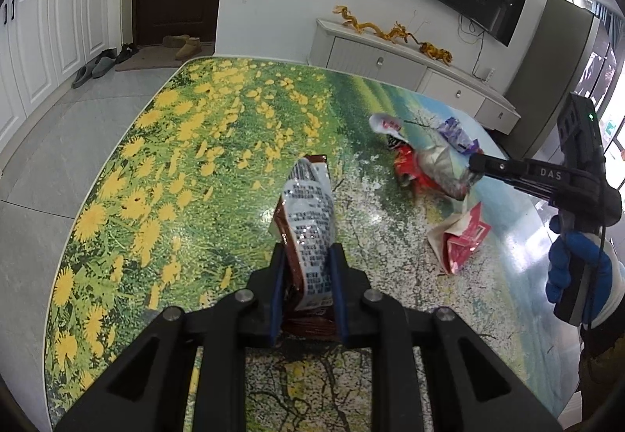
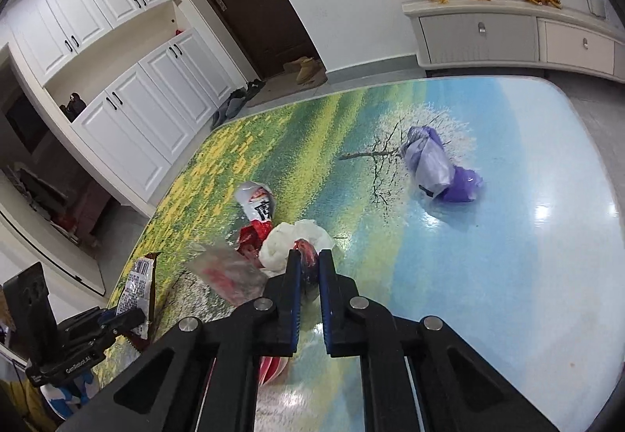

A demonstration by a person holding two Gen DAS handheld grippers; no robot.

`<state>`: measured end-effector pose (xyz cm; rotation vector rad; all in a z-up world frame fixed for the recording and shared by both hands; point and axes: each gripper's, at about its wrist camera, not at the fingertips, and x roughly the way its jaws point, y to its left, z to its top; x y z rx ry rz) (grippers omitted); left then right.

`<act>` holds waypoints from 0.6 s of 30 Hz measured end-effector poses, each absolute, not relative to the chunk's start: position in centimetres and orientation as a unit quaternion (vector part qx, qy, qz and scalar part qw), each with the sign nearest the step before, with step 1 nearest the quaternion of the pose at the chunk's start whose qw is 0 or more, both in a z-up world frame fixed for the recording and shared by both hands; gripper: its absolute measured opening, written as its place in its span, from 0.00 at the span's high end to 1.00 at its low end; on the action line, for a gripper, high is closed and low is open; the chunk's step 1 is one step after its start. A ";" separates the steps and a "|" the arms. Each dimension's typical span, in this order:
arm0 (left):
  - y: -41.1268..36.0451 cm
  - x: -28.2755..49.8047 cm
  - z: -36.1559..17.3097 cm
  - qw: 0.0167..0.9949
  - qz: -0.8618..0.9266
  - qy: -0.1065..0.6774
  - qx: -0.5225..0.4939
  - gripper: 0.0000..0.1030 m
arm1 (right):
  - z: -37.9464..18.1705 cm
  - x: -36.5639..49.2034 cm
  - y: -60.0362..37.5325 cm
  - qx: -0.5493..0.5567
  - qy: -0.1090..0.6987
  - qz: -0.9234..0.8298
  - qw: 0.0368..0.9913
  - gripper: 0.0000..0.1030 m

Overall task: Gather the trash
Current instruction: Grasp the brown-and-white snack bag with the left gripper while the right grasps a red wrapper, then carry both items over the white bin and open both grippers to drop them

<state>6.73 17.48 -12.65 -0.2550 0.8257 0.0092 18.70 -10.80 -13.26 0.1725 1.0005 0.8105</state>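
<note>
My left gripper (image 1: pixel 306 256) is shut on a brown and white snack bag (image 1: pixel 310 221), held upright above the flower-print table (image 1: pixel 164 143); the bag also shows in the right wrist view (image 2: pixel 136 287). My right gripper (image 2: pixel 309 260) is shut on a red wrapper (image 2: pixel 308 256) in a heap of crumpled trash with a white wad (image 2: pixel 281 240) and a silvery bag (image 1: pixel 441 166). A red and white wrapper (image 2: pixel 256 199) lies just beyond the heap. A purple plastic bag (image 2: pixel 437 170) lies farther off on the table. A red packet (image 1: pixel 465 240) lies near the right gripper (image 1: pixel 474 162).
The table's edge (image 1: pixel 70 221) drops to a grey tiled floor on the left. A white TV cabinet (image 1: pixel 410 68) with golden dragon figures stands beyond the table. White cupboards (image 2: pixel 148 119), a dark door and shoes are at the far left.
</note>
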 end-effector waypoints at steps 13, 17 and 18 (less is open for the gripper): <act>16.3 1.5 -7.4 0.933 -0.010 0.341 -0.113 0.81 | -4.6 11.0 -18.9 0.102 0.382 0.337 0.854 0.92; 16.0 -0.5 -5.5 0.941 -0.014 0.319 -0.109 0.81 | -2.2 8.7 -21.2 0.109 0.357 0.324 0.870 0.92; 15.9 -0.9 -5.0 0.943 -0.015 0.314 -0.108 0.81 | -1.8 8.2 -21.9 0.110 0.351 0.320 0.873 0.92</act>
